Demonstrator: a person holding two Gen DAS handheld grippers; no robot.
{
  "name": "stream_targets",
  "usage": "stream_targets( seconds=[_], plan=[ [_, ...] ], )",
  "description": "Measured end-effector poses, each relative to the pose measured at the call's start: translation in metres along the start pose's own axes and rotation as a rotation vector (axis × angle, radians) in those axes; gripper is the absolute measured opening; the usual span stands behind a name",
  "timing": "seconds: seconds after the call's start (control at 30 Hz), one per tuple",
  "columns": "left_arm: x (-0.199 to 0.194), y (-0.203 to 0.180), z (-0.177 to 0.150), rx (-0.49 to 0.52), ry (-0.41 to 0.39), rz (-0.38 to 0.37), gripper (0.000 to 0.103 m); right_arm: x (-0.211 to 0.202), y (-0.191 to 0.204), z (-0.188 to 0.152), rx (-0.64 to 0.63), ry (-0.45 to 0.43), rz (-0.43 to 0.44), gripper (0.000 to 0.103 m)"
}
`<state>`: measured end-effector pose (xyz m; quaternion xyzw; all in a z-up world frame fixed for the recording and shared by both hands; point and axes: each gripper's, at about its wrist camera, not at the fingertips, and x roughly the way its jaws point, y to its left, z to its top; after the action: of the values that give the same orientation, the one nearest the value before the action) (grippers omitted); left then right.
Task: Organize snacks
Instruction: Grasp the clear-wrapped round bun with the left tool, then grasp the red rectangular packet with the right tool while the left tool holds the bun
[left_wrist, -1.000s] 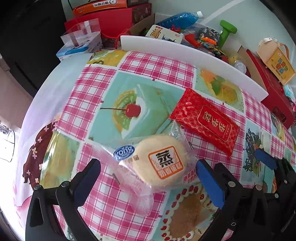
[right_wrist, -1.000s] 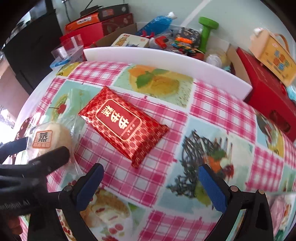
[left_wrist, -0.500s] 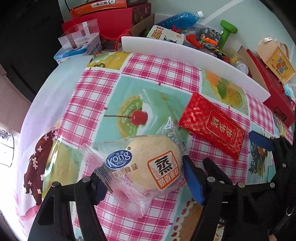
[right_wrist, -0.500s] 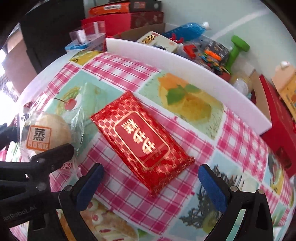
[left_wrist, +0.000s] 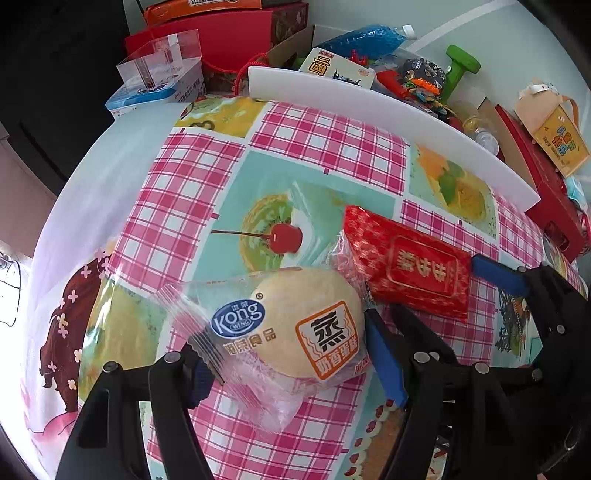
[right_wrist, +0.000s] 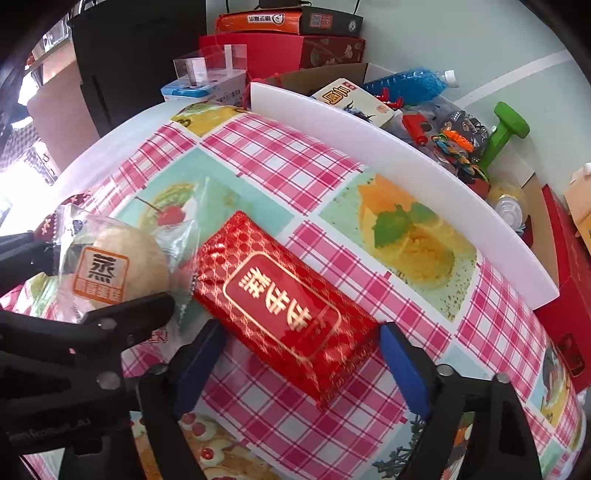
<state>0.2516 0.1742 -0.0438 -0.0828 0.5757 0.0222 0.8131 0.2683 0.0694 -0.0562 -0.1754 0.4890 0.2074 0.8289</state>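
A round pale steamed cake (left_wrist: 306, 325) in a clear wrapper sits between the blue pads of my left gripper (left_wrist: 291, 354), which is shut on it just above the checked tablecloth (left_wrist: 192, 192). Right beside it lies a red foil snack packet (right_wrist: 284, 299) with gold lettering. My right gripper (right_wrist: 299, 350) straddles the packet's near end; its jaws are closing and both pads touch the packet's sides. The right wrist view shows the cake (right_wrist: 110, 266) at left with a black left-gripper finger (right_wrist: 129, 314) under it.
A white board (right_wrist: 406, 155) stands along the table's far edge. Behind it are red boxes (left_wrist: 229, 40), a blue bottle (right_wrist: 410, 83), a green dumbbell (right_wrist: 506, 129), toys and a card box (left_wrist: 340, 68). A clear plastic box (left_wrist: 162, 62) stands at the back left.
The left gripper closed on the cake and holds it. The right gripper rolled and shifted over the red packet, then its jaws narrowed onto the packet's sides.
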Motion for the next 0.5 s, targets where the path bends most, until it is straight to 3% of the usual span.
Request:
stream_targets(
  seconds=[0.1,0.2,0.5],
  plan=[
    [0.000,0.000,-0.002,-0.009,0.002,-0.003,0.073,-0.007,0.004,-0.003,0.003,-0.004,0.008,0.062],
    [-0.001,-0.002,-0.004,-0.008,0.000,0.002,0.073,-0.012,0.007,-0.006,0.011,0.000,0.002,0.055],
    [-0.006,0.006,-0.002,-0.017,-0.009,0.050,0.072,-0.018,-0.003,-0.009,0.021,0.026,-0.028,0.053]
  ],
)
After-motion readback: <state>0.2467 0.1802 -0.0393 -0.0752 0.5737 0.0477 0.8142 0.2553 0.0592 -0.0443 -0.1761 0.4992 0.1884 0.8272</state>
